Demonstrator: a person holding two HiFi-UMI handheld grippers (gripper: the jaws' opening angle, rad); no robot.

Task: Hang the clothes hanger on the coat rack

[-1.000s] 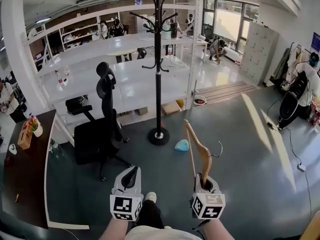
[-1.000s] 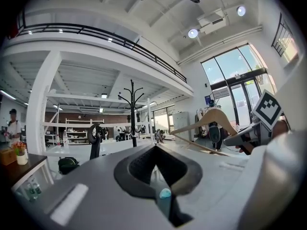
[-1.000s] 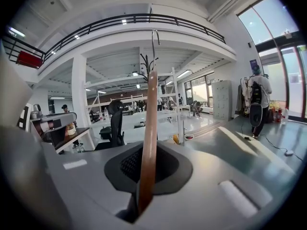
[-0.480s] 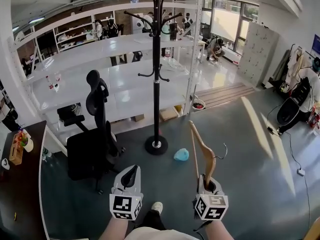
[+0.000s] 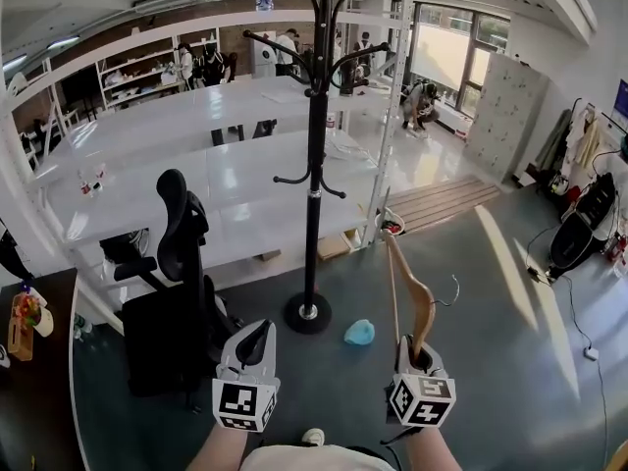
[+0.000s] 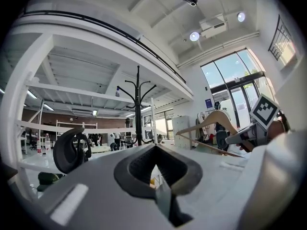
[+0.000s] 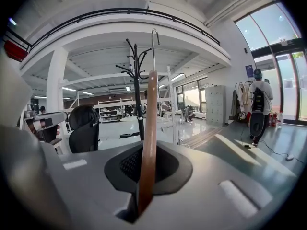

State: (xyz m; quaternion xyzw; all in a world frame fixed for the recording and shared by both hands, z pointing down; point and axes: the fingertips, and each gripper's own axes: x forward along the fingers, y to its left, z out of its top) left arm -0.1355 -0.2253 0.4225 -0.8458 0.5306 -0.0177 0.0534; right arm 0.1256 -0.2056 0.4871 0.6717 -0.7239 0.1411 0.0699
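Observation:
A tall black coat rack (image 5: 314,170) with curved hooks stands on a round base on the grey floor, ahead of both grippers. My right gripper (image 5: 418,357) is shut on one arm of a wooden clothes hanger (image 5: 414,300), which points up and forward, its metal hook (image 5: 454,292) to the right. In the right gripper view the hanger (image 7: 148,143) rises from between the jaws, and the coat rack (image 7: 137,95) stands just left of it, farther off. My left gripper (image 5: 255,334) is shut and holds nothing. In the left gripper view the coat rack (image 6: 138,107) is ahead and the hanger (image 6: 216,121) at right.
A black office chair (image 5: 177,297) stands left of the rack's base. A small light blue object (image 5: 359,333) lies on the floor near the base. White shelving (image 5: 196,170) runs behind the rack. A dark desk (image 5: 34,391) is at far left, and cables (image 5: 579,302) lie at right.
The view has closed in on the coat rack, which now looks larger and nearer. The chair has slid towards the left. Both grippers keep their pose, the right still holding the hanger.

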